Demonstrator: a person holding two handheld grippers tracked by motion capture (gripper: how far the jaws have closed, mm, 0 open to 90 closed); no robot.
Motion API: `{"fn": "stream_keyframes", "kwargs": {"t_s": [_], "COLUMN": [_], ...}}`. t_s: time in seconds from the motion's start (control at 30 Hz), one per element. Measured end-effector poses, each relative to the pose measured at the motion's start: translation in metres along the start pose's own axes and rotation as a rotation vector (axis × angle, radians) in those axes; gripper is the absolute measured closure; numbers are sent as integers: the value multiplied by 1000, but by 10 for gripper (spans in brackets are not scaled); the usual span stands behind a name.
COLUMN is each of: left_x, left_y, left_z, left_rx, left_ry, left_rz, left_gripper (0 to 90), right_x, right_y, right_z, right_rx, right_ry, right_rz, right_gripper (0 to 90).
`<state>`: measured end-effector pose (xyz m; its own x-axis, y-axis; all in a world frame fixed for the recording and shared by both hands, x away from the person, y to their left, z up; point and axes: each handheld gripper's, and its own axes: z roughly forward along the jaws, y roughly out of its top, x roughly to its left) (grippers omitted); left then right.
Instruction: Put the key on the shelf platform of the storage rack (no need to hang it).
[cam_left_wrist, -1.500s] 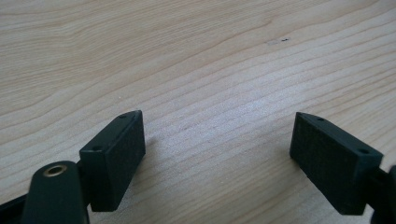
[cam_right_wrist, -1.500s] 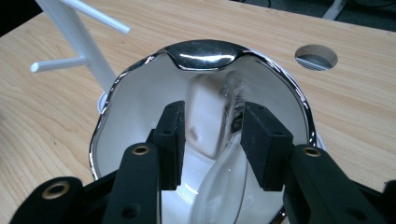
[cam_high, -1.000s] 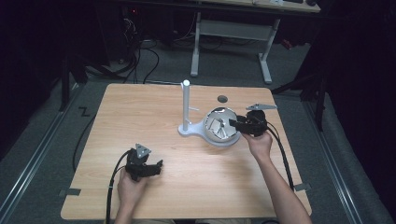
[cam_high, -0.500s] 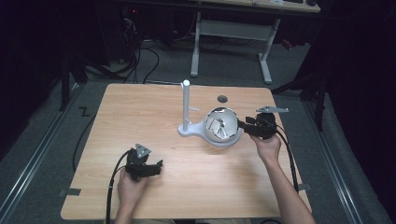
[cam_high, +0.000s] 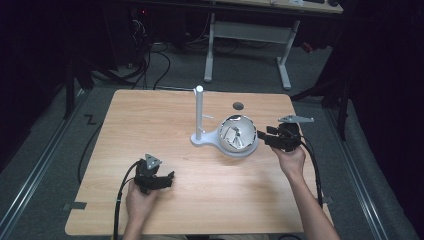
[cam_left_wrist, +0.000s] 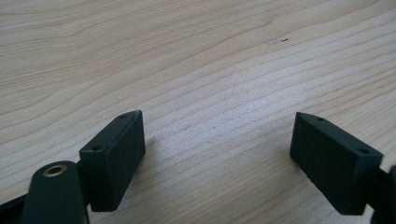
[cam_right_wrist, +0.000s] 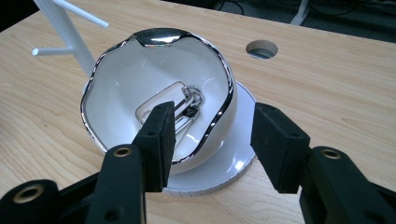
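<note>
Left gripper (cam_high: 167, 178) low over bare table (cam_high: 150, 120), jaws apart, nothing between. Bowl (cam_high: 239, 133) on white stand (cam_high: 199, 112) mid-table, key tag (cam_right_wrist: 163, 105) inside. Right gripper (cam_high: 261, 136) just beside bowl rim, jaws just been opening, nothing clamped.

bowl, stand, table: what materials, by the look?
Bowl: glossy white, likely glazed ceramic, with a mirror-like chrome wavy rim; could be coated plastic.
Stand: matte white, probably plastic or painted metal; thin pegs, moulded ridged base.
Table: light wood grain, likely laminate or veneer.
</note>
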<state>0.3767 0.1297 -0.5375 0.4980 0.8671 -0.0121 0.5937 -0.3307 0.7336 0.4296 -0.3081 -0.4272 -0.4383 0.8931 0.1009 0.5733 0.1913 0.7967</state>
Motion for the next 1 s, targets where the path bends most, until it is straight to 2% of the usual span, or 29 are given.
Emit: {"fn": "stream_keyframes", "kwargs": {"t_s": [0.13,0.23,0.33,0.5,0.6,0.63,0.67,0.7,1.0], "left_x": [0,0,0,0,0,0,0,0,0], "left_y": [0,0,0,0,0,0,0,0,0], "left_z": [0,0,0,0,0,0,0,0,0], "left_rx": [0,0,0,0,0,0,0,0,0], "left_ry": [0,0,-1,-1,-1,-1,-1,-1,-1], "left_rz": [0,0,-2,-2,-2,-2,-2,-2,-2], "left_gripper": [185,185,186,186,186,185,185,186,185], "right_x": [0,-3,-4,-4,-6,-6,-6,-6,-8], "right_y": [-1,-5,-7,-8,-12,-14,-15,-16,-17], "right_z": [-3,-6,-9,-18,-20,-22,-23,-24,-37], "right_rx": [-5,-10,-5,-25,-24,-21,-12,-8,-16], "right_ry": [0,10,7,11,4,-10,-46,-61,-54], "right_rz": [3,35,37,33,39,45,31,17,28], "right_gripper": [512,516,515,515,516,516,516,516,514]}}
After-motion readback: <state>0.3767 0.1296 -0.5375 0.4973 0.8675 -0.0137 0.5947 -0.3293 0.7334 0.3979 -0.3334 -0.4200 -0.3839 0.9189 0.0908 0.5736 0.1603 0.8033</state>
